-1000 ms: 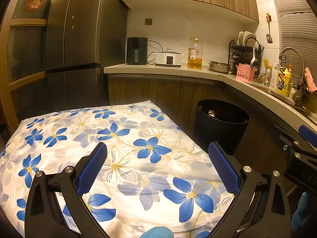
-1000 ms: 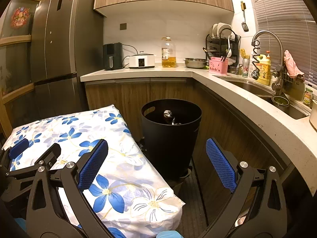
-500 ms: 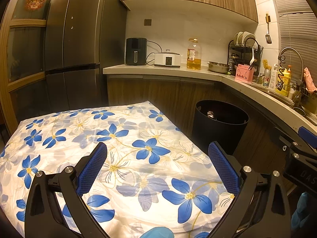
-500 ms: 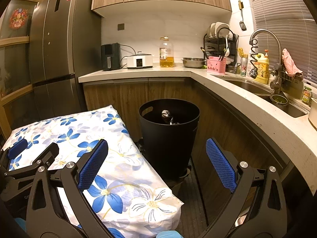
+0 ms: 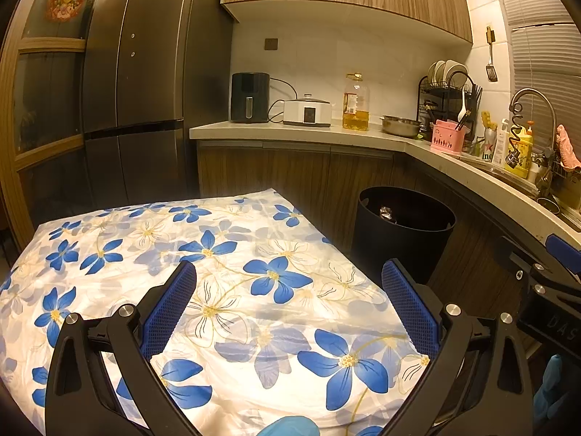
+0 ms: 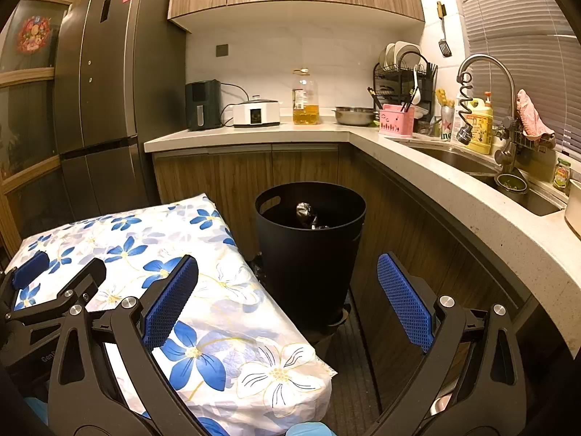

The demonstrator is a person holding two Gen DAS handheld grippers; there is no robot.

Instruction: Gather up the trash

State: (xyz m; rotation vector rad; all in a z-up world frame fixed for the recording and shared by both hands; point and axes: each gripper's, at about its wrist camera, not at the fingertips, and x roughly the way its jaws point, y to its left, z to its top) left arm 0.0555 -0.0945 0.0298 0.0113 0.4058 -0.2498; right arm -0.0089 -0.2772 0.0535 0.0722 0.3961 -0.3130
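1. Left gripper (image 5: 288, 303): jaws spread wide, holding nothing, above the flowered cloth (image 5: 225, 290).
2. Cloth: no trash shows on it.
3. Right gripper (image 6: 287, 301): jaws spread wide, holding nothing, facing the black bin (image 6: 308, 250).
4. Trash (image 6: 307, 214): crumpled, shiny wrapper inside the bin. Likely light, soft, crushable; pinch any raised fold.

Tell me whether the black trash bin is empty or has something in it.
Not empty. The black trash bin stands upright and lidless, and crumpled shiny trash shows inside below the rim. How full it is cannot be told.
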